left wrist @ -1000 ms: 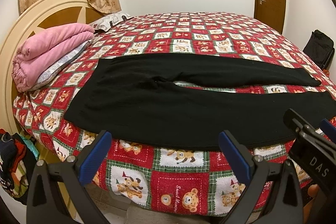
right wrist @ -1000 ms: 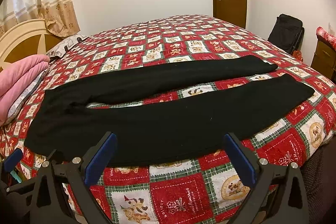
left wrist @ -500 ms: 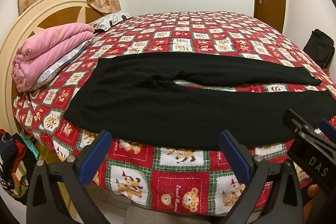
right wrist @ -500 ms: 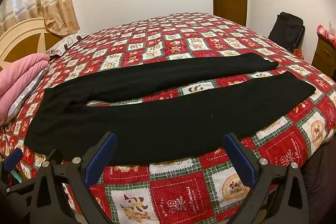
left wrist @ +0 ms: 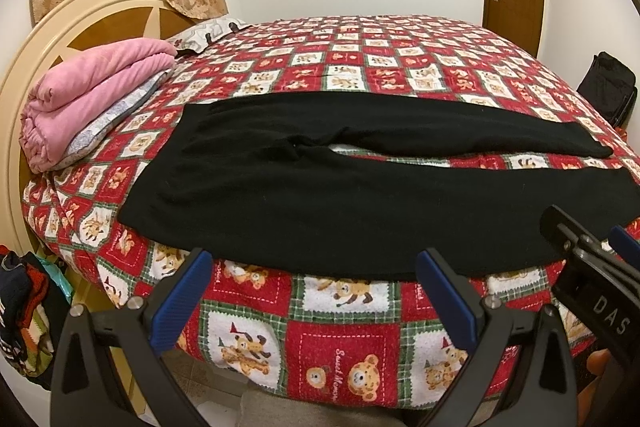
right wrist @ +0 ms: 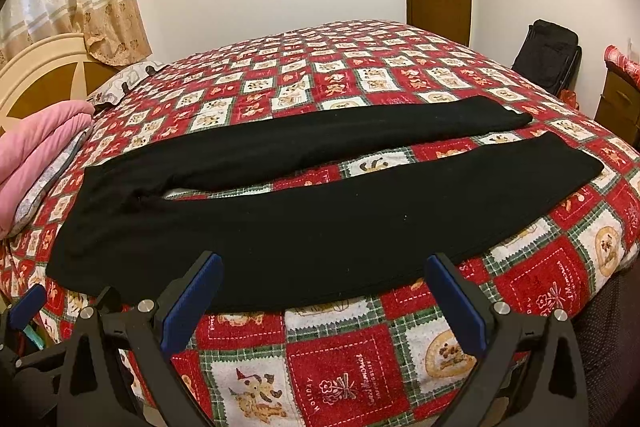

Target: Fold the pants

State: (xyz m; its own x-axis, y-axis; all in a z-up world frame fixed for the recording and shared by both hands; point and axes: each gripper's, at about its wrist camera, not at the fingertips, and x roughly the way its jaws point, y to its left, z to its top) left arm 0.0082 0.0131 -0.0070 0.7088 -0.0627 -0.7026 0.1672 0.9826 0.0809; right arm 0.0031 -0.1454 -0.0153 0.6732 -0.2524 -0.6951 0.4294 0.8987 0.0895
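Note:
Black pants (left wrist: 320, 203) (right wrist: 304, 227) lie flat across the bed, waist to the left, both legs stretched to the right and spread slightly apart. The near leg runs along the bed's front edge. My left gripper (left wrist: 314, 291) hangs open just below and in front of that edge, under the thigh part, touching nothing. My right gripper (right wrist: 324, 297) is open too, in front of the near leg's middle, also empty. Part of the right gripper (left wrist: 592, 283) shows at the right of the left wrist view.
The bed (left wrist: 360, 331) wears a red checked bear-print cover. A folded pink blanket (left wrist: 92, 95) and a pillow (left wrist: 208, 31) lie by the round headboard (left wrist: 44, 43). A black bag (right wrist: 548, 55) stands by the door, a wooden cabinet (right wrist: 620, 99) at far right, clothes (left wrist: 20, 311) at lower left.
Both grippers have crept slightly closer to the bed's front edge. The pants have not moved.

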